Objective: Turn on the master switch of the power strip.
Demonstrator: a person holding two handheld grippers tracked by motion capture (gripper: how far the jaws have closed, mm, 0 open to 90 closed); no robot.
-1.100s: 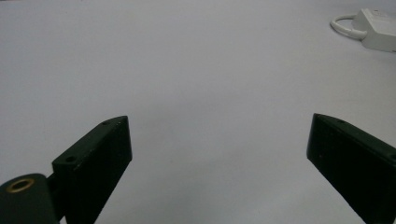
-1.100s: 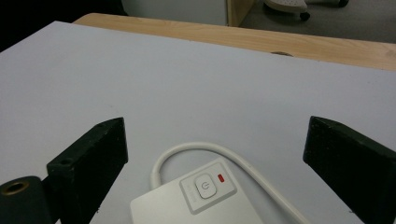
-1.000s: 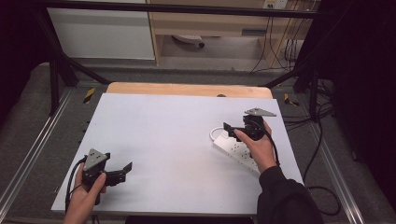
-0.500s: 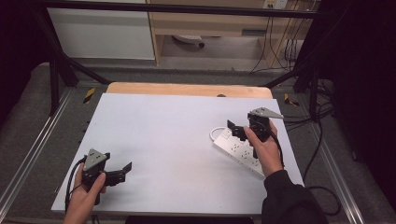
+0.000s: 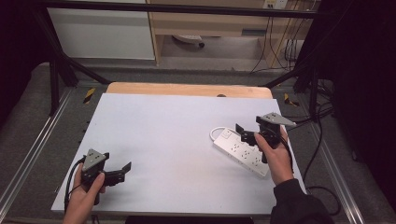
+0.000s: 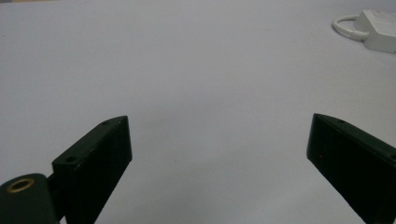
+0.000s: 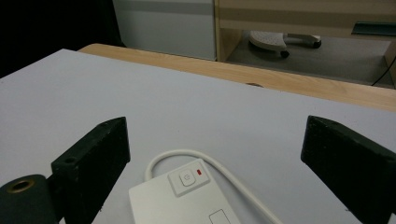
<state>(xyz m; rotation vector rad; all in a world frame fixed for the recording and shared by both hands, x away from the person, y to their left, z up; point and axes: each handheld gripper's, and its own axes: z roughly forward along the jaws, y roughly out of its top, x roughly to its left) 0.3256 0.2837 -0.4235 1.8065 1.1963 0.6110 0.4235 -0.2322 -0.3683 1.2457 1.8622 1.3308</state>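
The tabletop (image 5: 177,135) is a wide pale sheet, with a strip of bare wood showing along its far edge. On it, near the right edge and about midway between far and near, lies a white power strip (image 5: 243,151), set at a slant with its switch end toward the far side and its socket end running back toward the near right corner. A white cord (image 7: 219,168) loops out from the switch end and curves around beside it.

The right tool (image 5: 247,134) hovers directly over the switch end, jaws spread wide, holding nothing; in the right gripper view the rocker switch (image 7: 188,178) with its small red light sits just below and between the jaws. The left tool (image 5: 119,171) rests low near the near left corner, jaws equally wide and empty, well apart from the strip.

The strip looks like a rigid plastic bar: light for its length, stiff, not fragile, but smooth-sided and likely to slip or pivot if pinched at one end. The surest hold is probably across its narrow width, on the two long flat sides, closer to the middle than to the switch. The cord is limp and will drag behind.
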